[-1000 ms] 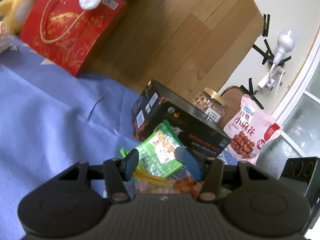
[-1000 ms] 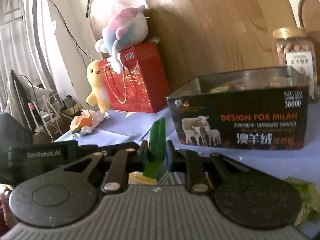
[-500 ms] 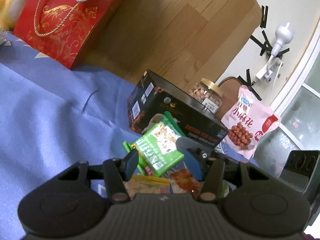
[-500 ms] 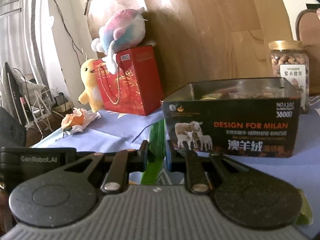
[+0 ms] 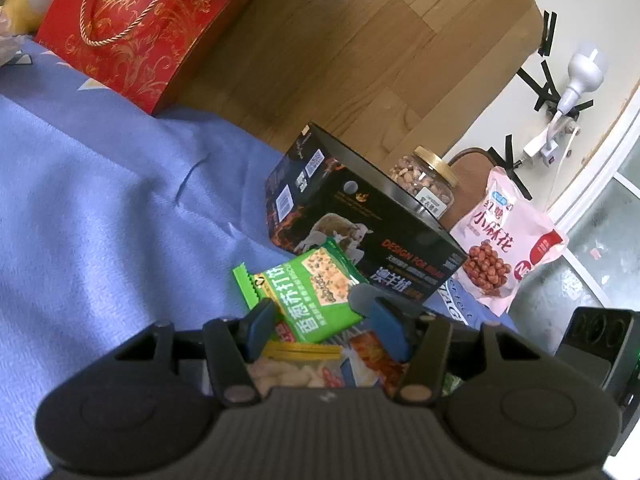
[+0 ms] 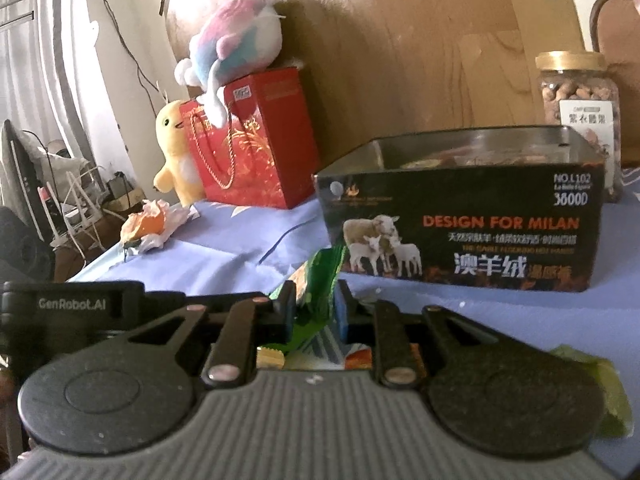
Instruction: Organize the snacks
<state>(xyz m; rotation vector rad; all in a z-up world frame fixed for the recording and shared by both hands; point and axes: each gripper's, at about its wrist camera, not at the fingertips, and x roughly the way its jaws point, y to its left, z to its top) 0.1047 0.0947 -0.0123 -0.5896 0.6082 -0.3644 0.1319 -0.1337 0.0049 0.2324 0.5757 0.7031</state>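
A green cracker packet leans on a pile of snacks in front of the black open-topped tin. In the right wrist view the same green packet stands edge-on between the jaws of my right gripper. Those jaws are opening, and a gap shows beside the packet. The tin stands just beyond, with snacks dimly visible inside. My left gripper is open above a clear bag with a yellow strip and a red-orange packet, gripping nothing.
A jar of nuts and a pink snack bag stand behind the tin. A red gift bag with plush toys sits far left on the blue cloth. A pale green packet lies at the right.
The right gripper's jaws have widened around the green packet, which has tipped from upright to leaning flatter. Both hands stay roughly in place.
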